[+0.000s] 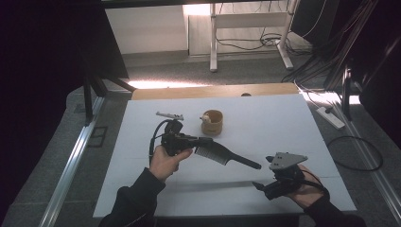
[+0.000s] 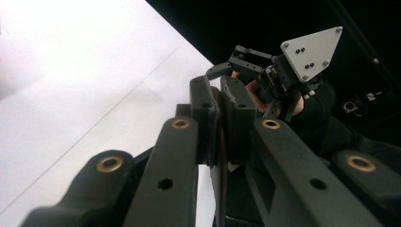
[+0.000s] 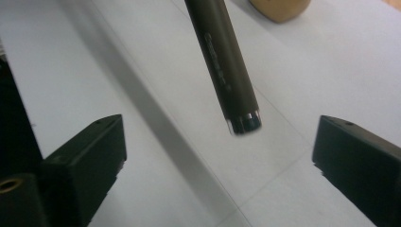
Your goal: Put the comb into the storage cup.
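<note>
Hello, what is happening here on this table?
A person works with two hand-held claws over a white table. The left claw is shut on the toothed end of a black comb and holds it up. The right claw is open, with the comb's handle tip in front of it, untouched between its jaws. A small wooden cup stands behind.

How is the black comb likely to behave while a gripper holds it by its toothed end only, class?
The comb probably stays stiff: its handle juts level from the shut left gripper without sagging. It looks thin and light, so one grip likely suffices. The smooth round handle may prove slippery, and could twist between the open right gripper's pads.
</note>
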Available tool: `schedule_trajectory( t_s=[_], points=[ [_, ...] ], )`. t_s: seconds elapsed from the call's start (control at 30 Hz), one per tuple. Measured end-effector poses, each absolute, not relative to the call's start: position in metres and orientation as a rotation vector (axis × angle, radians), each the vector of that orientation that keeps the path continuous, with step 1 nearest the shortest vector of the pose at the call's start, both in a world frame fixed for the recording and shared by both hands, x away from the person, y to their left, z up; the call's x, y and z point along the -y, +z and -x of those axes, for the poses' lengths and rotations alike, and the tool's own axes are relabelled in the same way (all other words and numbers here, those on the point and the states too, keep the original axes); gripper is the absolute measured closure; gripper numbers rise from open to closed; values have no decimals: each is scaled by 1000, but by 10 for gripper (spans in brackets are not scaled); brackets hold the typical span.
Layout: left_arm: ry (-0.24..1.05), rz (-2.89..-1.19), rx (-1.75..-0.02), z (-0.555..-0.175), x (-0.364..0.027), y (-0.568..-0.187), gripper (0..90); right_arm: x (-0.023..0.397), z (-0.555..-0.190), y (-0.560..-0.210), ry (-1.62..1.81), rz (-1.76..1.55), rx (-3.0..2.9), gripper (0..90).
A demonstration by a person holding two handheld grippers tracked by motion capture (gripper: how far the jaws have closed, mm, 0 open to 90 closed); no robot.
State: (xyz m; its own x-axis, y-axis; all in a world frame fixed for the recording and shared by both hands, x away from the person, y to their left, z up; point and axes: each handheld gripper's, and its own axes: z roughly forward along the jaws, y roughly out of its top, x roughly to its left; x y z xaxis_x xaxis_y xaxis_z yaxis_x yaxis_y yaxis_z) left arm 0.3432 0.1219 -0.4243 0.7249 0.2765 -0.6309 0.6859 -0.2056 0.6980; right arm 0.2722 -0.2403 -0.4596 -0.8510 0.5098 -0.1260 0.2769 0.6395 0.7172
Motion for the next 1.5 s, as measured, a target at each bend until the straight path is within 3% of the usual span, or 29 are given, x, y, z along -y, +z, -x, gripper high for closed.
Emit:
schedule_trajectory(
  t_s=[0.2, 1.5],
  points=[
    [-415, -1797, -772, -344, -126, -423, 839, 248, -277, -464, 1017, -681, -2523, 0],
    [-293, -1787, -852, -353, -160, -417, 839, 279, -280, -469, 1003, -942, -2525, 0]
  ],
)
